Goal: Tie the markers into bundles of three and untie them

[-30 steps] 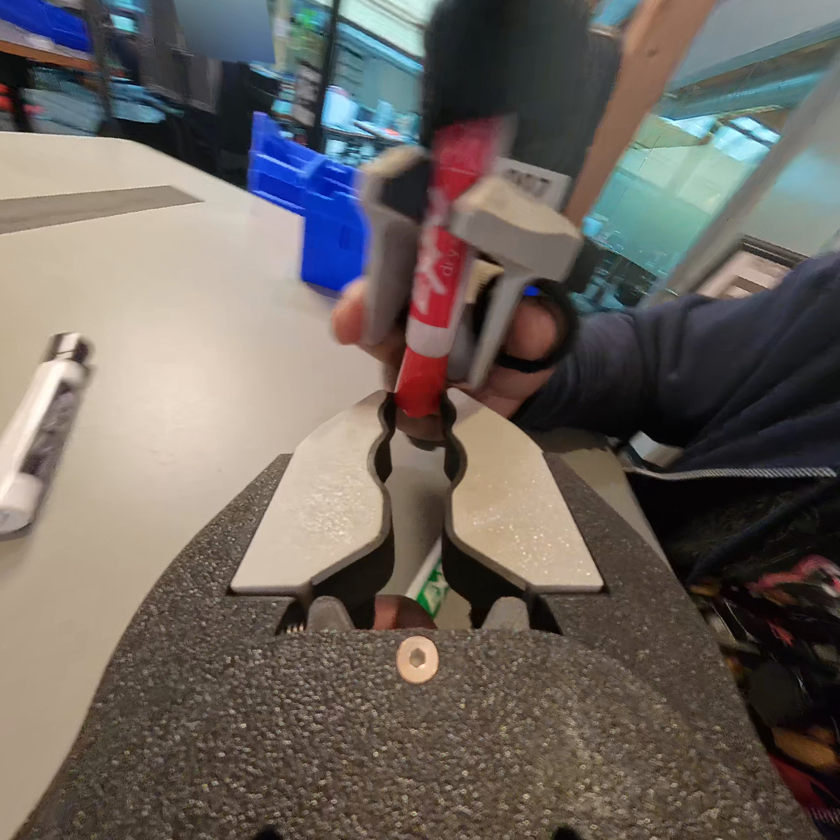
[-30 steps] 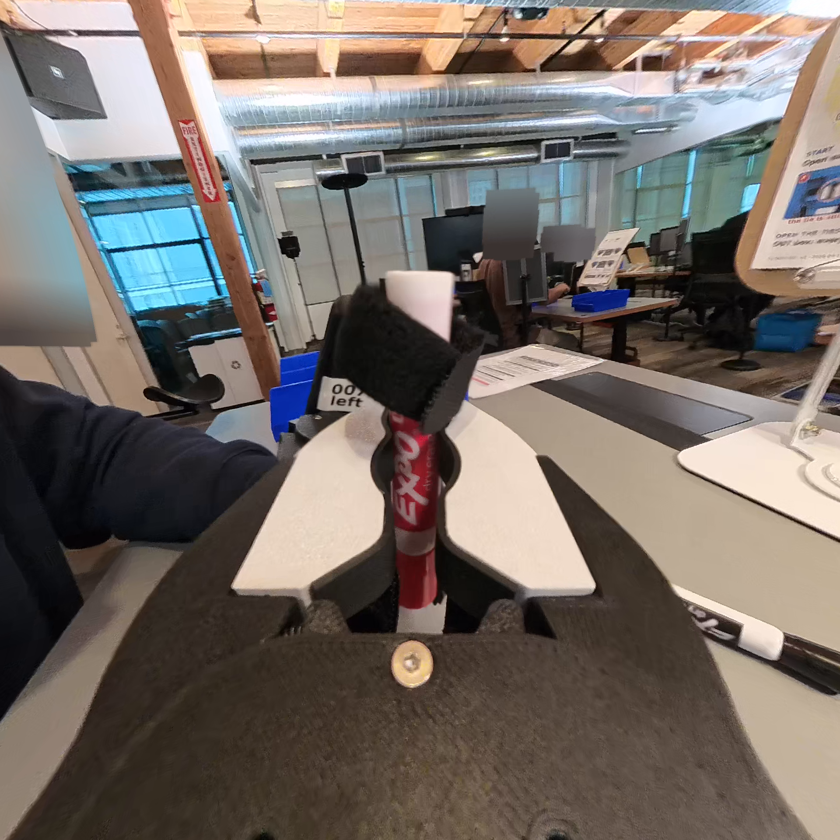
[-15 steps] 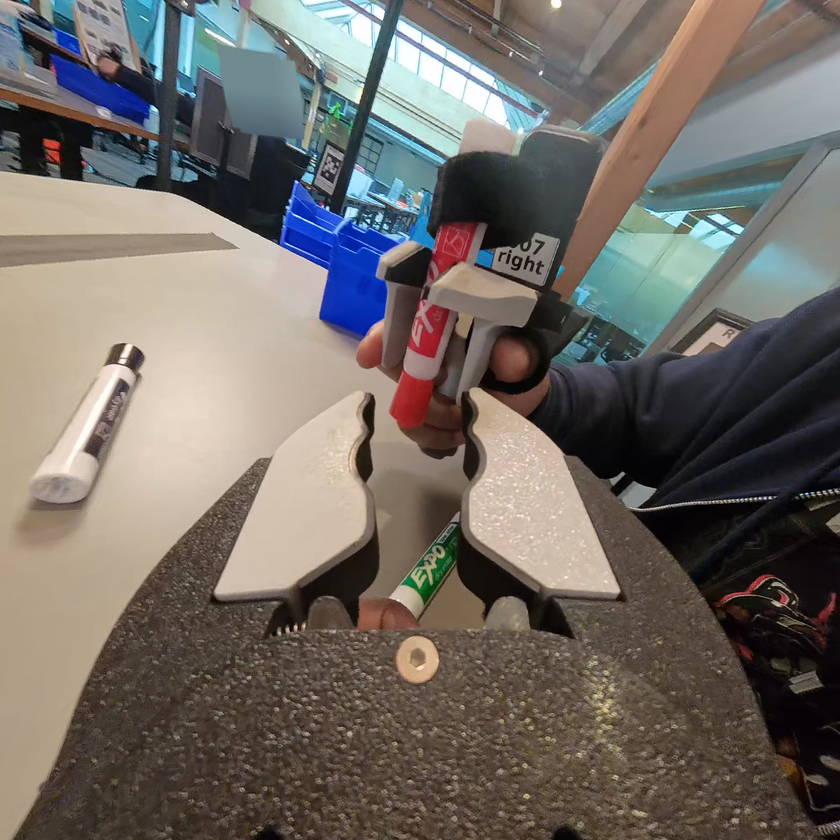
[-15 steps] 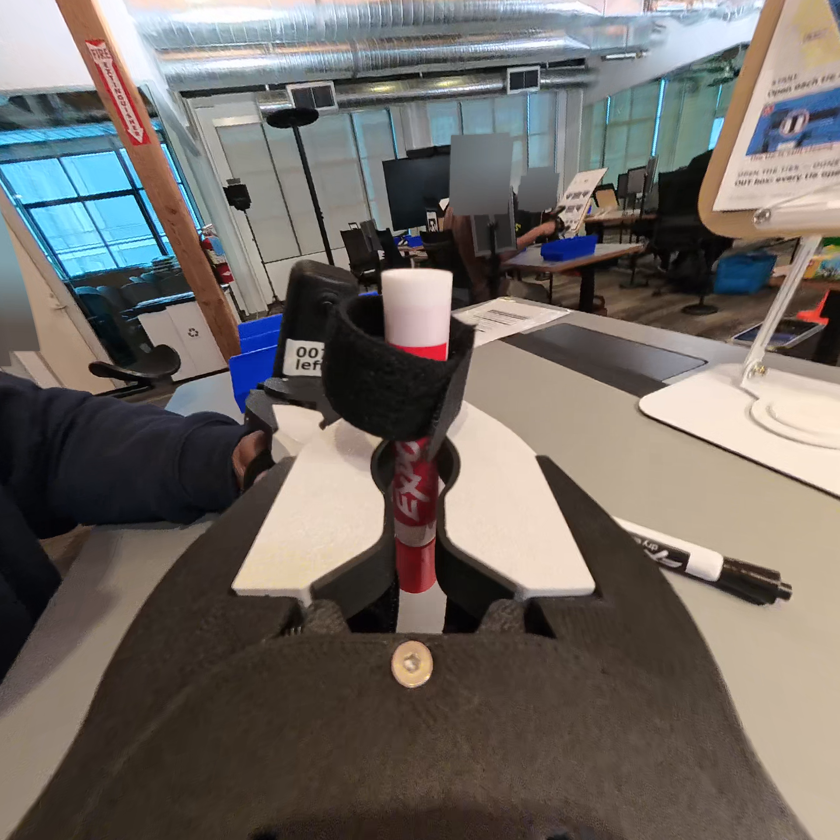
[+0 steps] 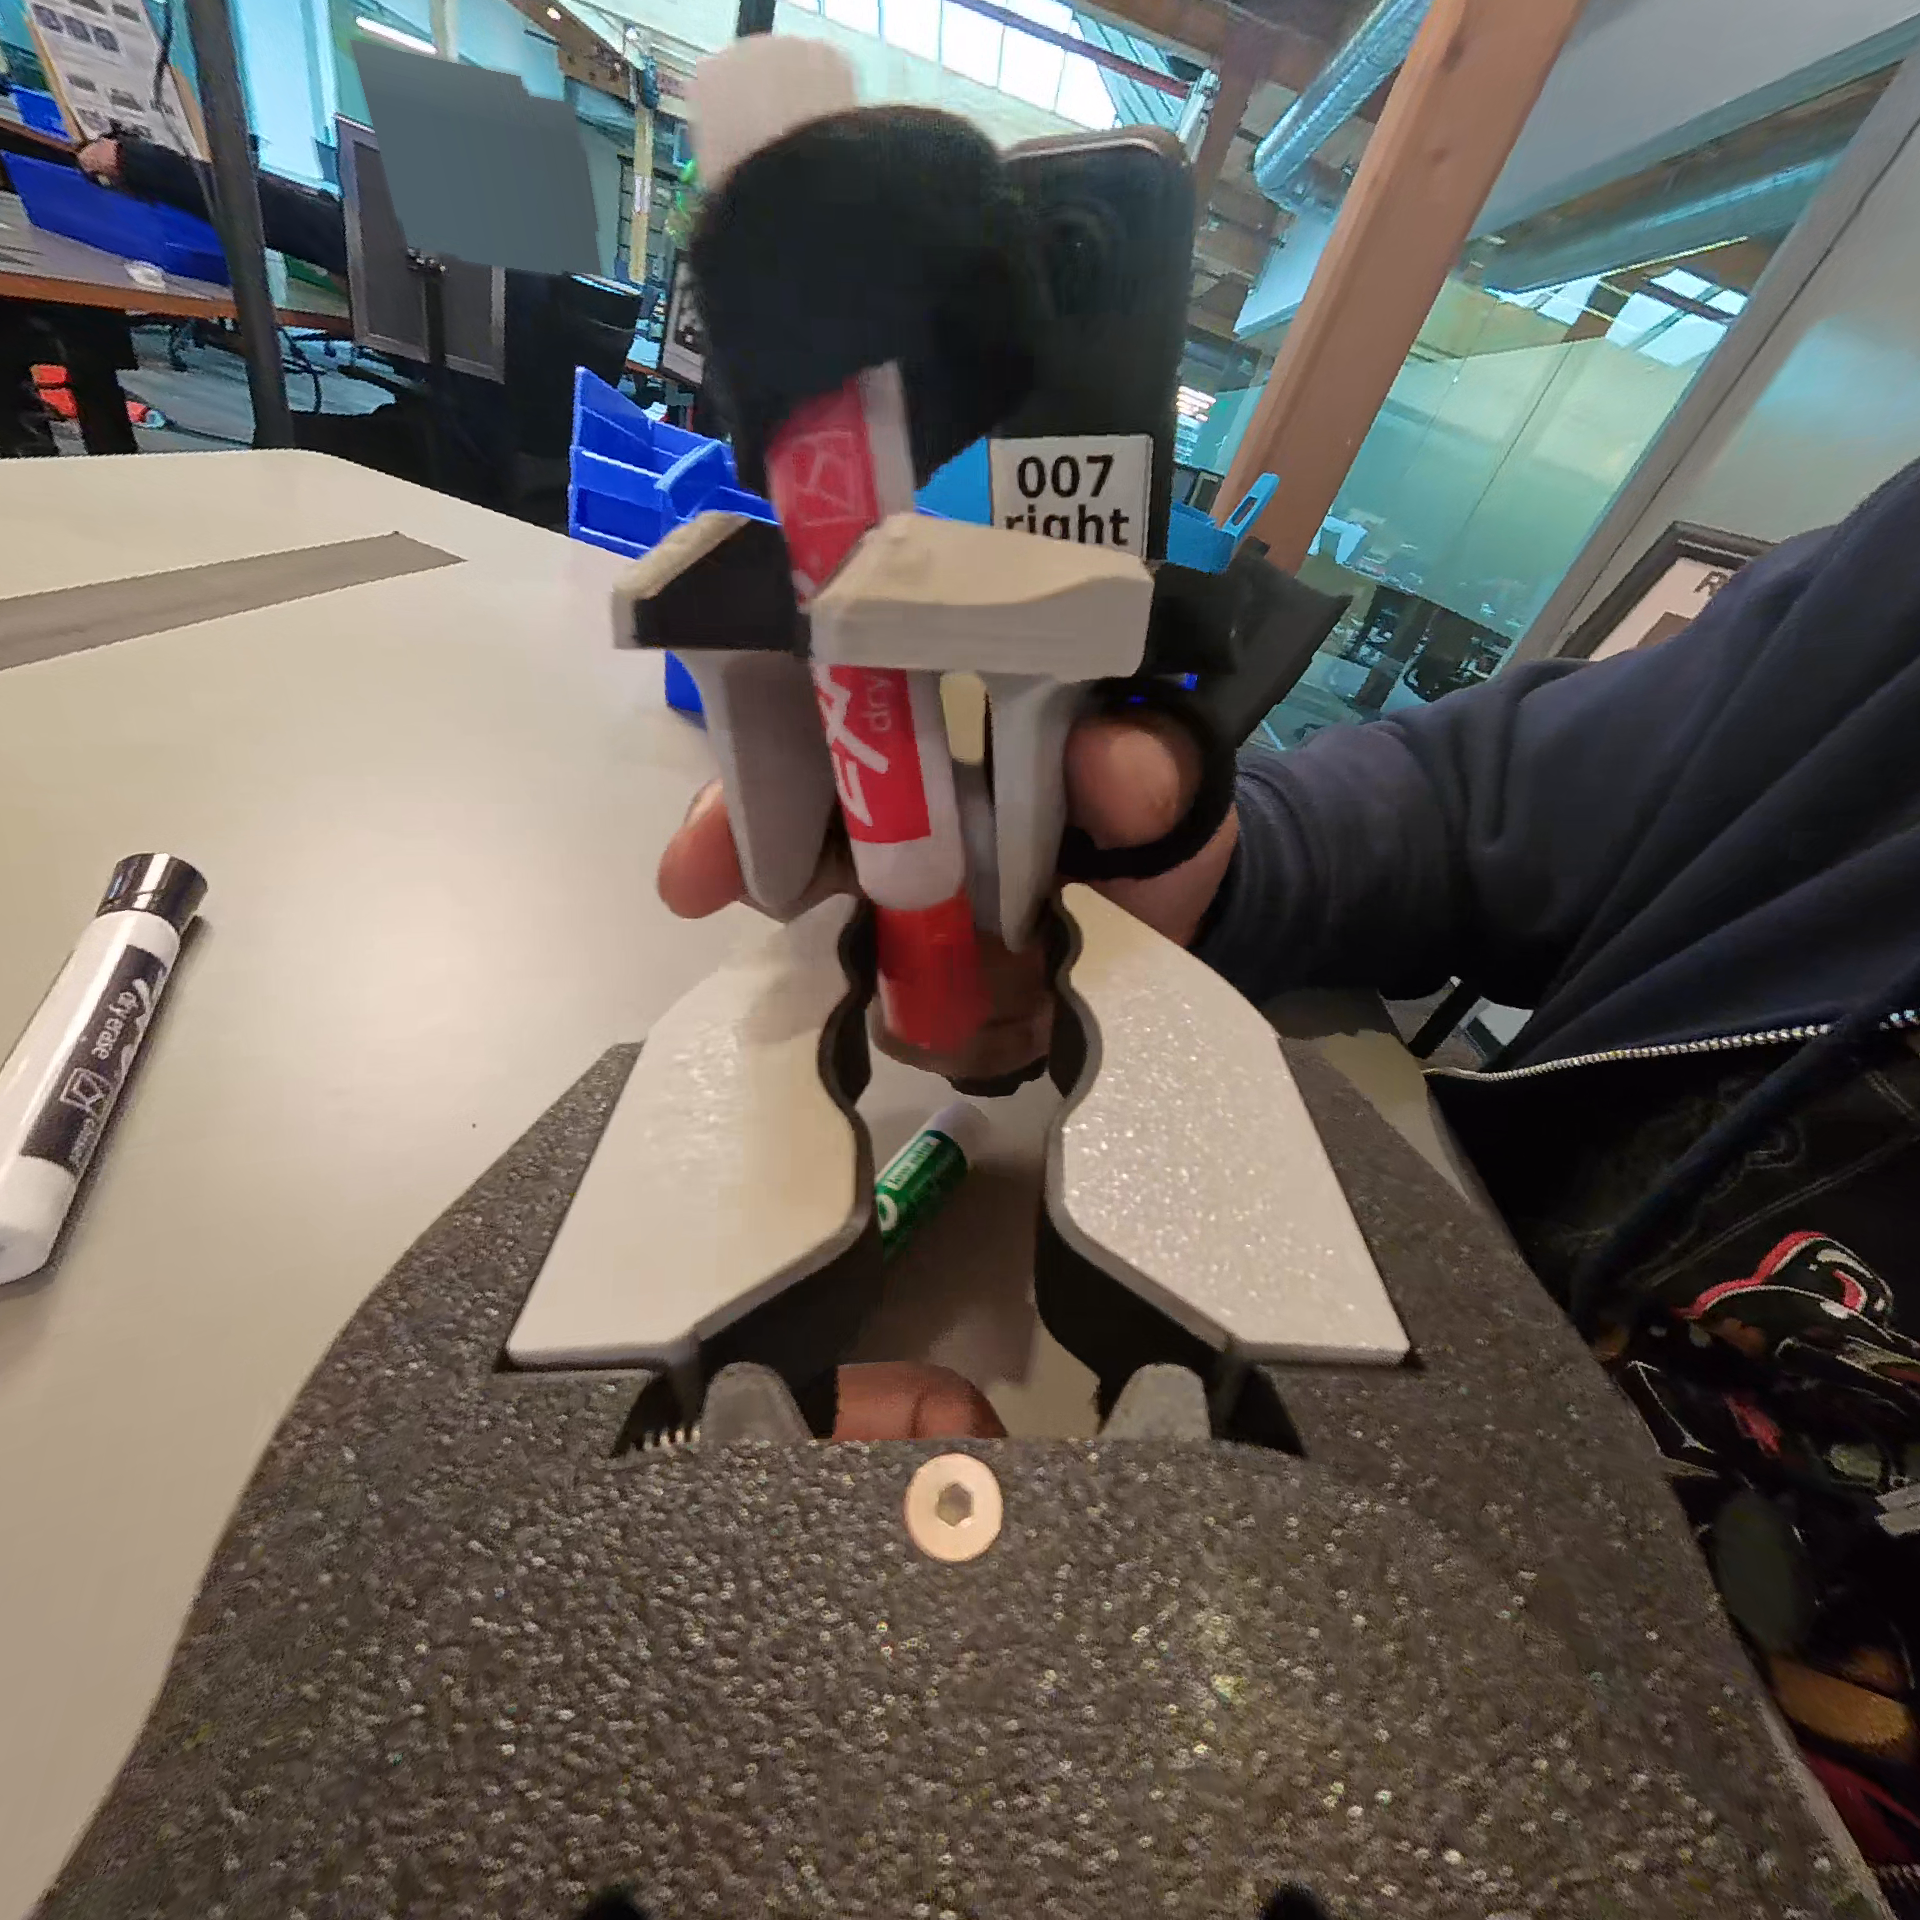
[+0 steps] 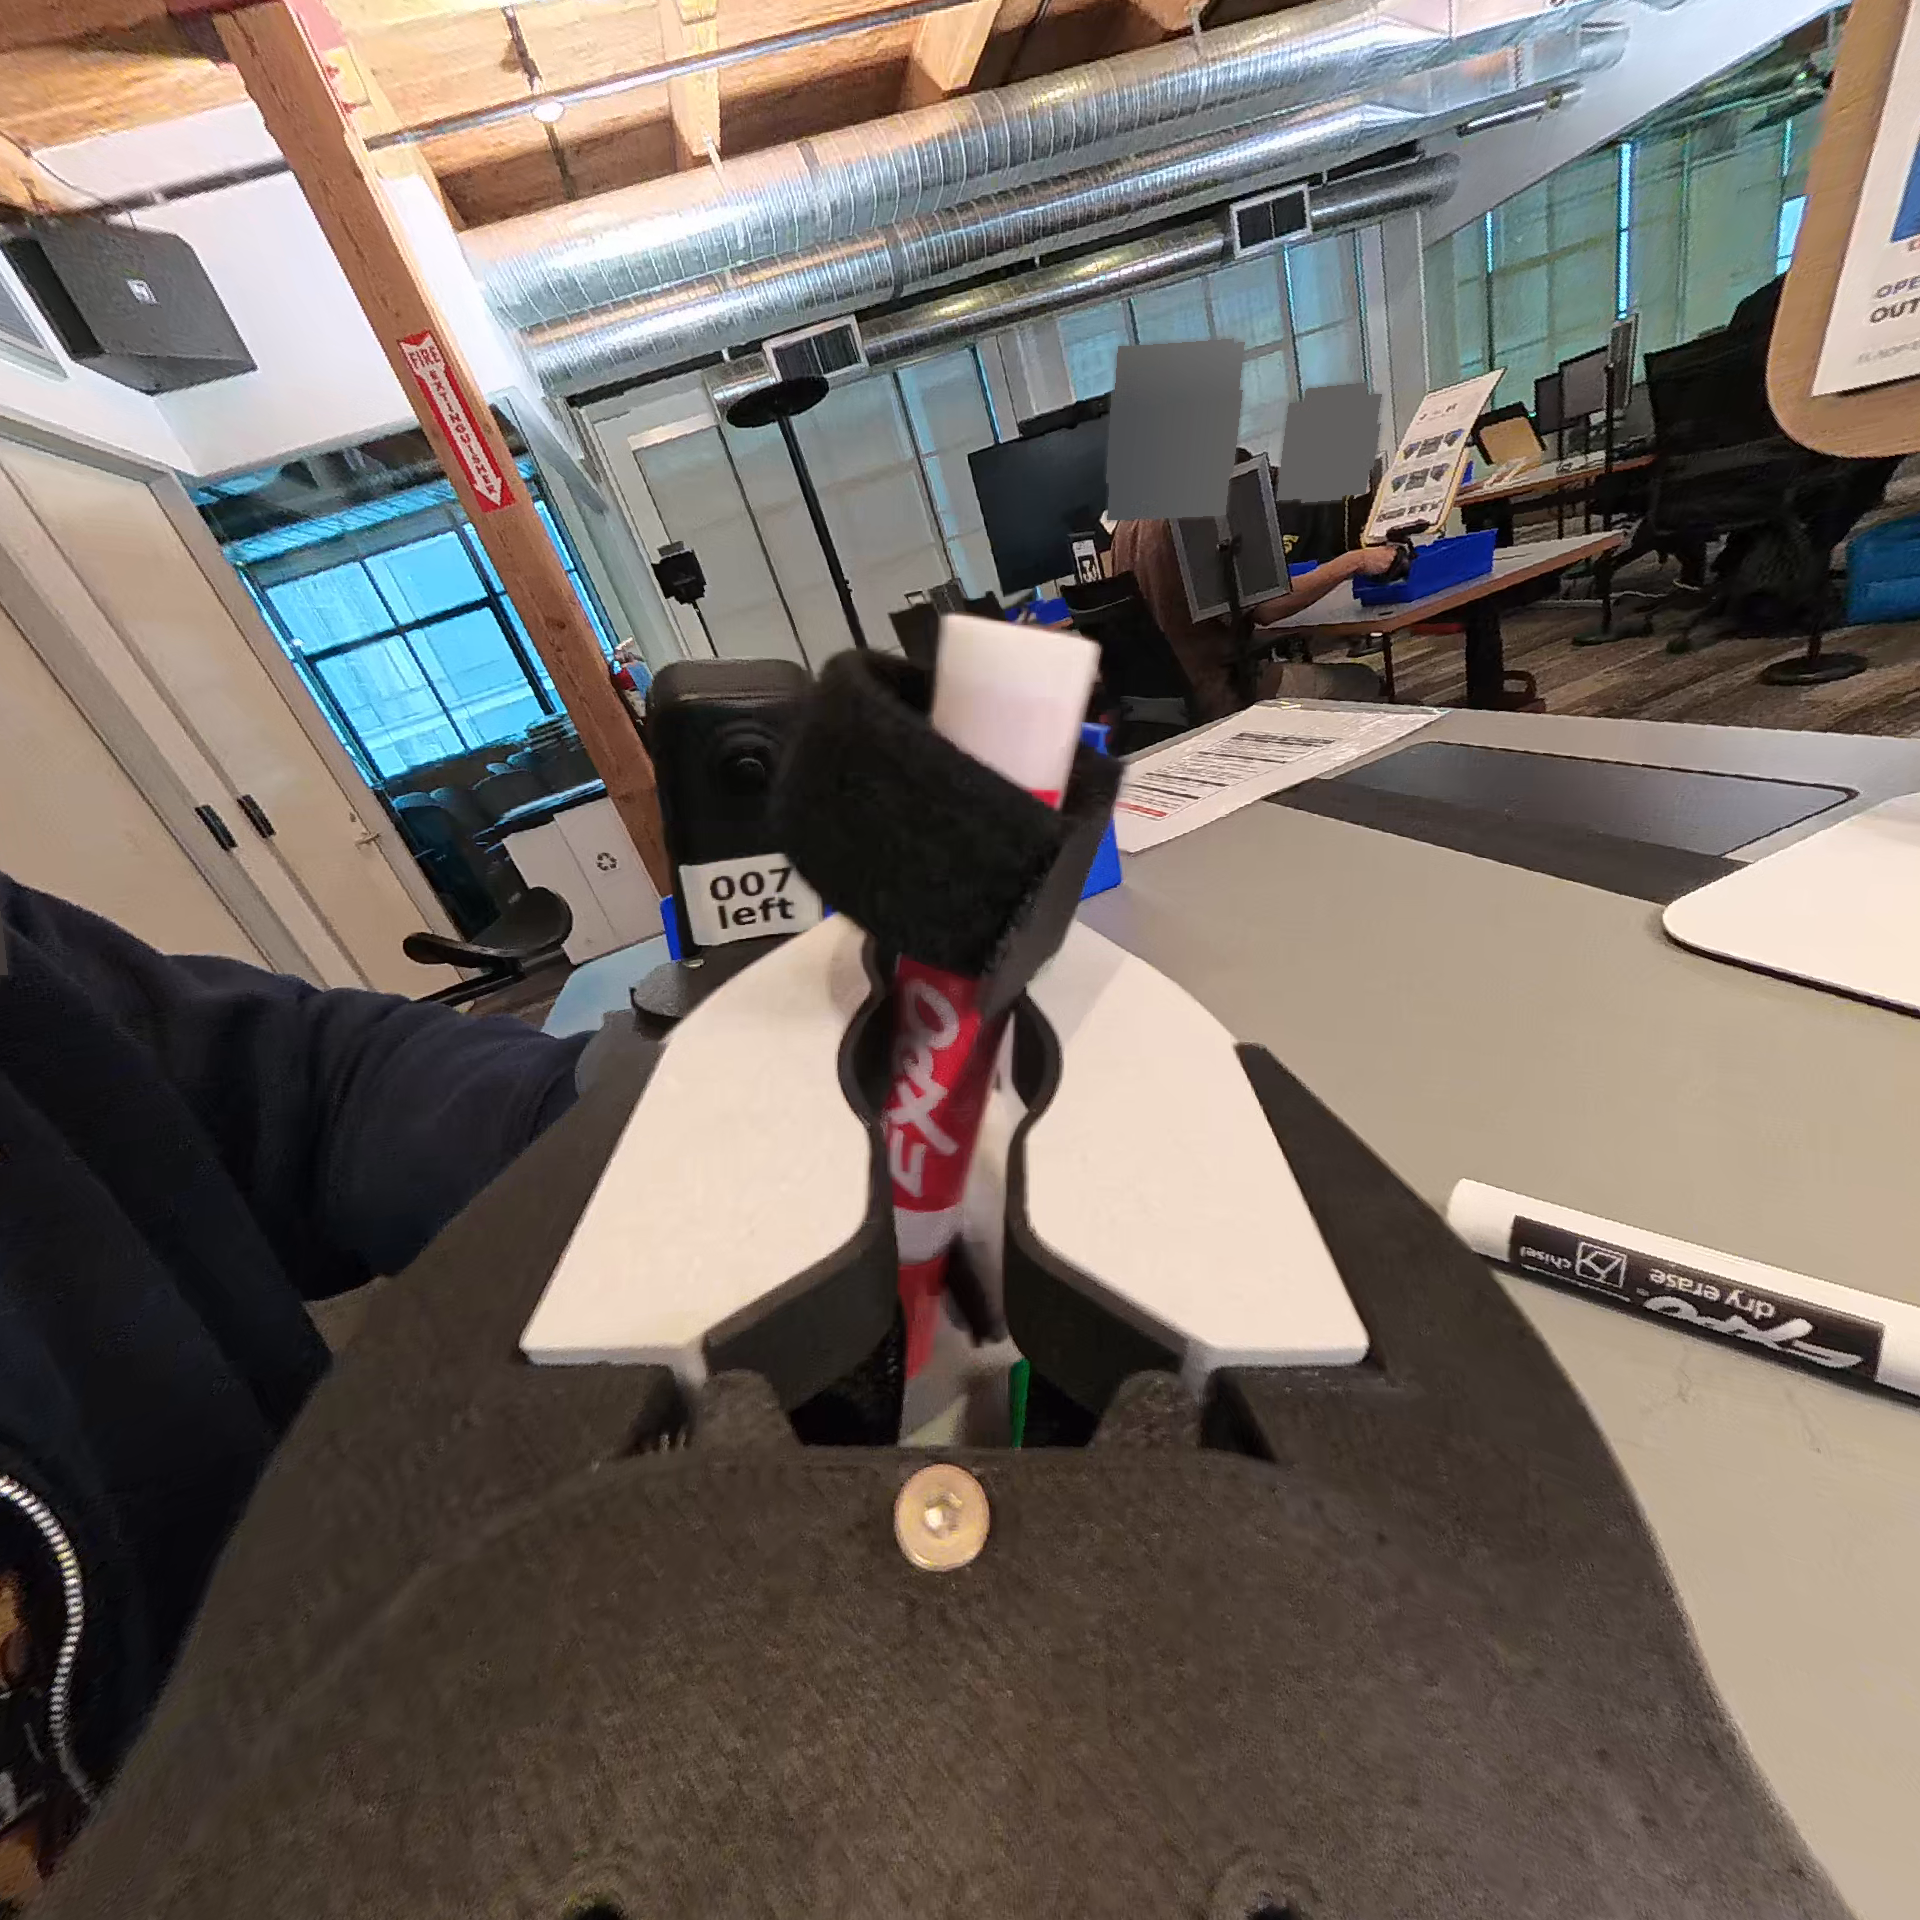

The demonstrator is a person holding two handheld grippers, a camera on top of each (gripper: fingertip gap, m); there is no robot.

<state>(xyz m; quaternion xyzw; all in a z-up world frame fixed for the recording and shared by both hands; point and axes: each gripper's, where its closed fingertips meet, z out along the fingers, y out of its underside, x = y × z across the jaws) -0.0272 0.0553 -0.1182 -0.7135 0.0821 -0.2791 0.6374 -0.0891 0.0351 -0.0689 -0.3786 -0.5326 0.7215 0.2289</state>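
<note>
My right gripper (image 6: 945, 1029) is shut on a red marker (image 6: 930, 1122) and holds it upright, slightly tilted, above the grey table (image 6: 1403, 1039). A black velcro strap (image 6: 914, 831) is looped round the marker's white upper end. In the left wrist view the right gripper (image 5: 883, 623) faces me with the red marker (image 5: 883, 748) and the strap (image 5: 862, 270). My left gripper (image 5: 956, 966) is open, with its tips on either side of the marker's red cap. A green marker (image 5: 920, 1184) lies on the table under my left gripper. A black marker (image 5: 83, 1081) lies to the left.
The black marker (image 6: 1683, 1288) lies right of my right gripper. A white stand base (image 6: 1818, 914), a paper sheet (image 6: 1247, 769) and a dark mat (image 6: 1558, 800) sit farther back. Blue bins (image 5: 623, 468) stand beyond the table edge. A dark sleeve (image 5: 1507, 831) fills the right side. Across from one pair of fingers to the other is roughly 7 centimeters.
My left gripper let go of the red cap, opened and drew back, then came close again so that its open tips flank the cap. The right gripper kept the marker, which now tilts.
</note>
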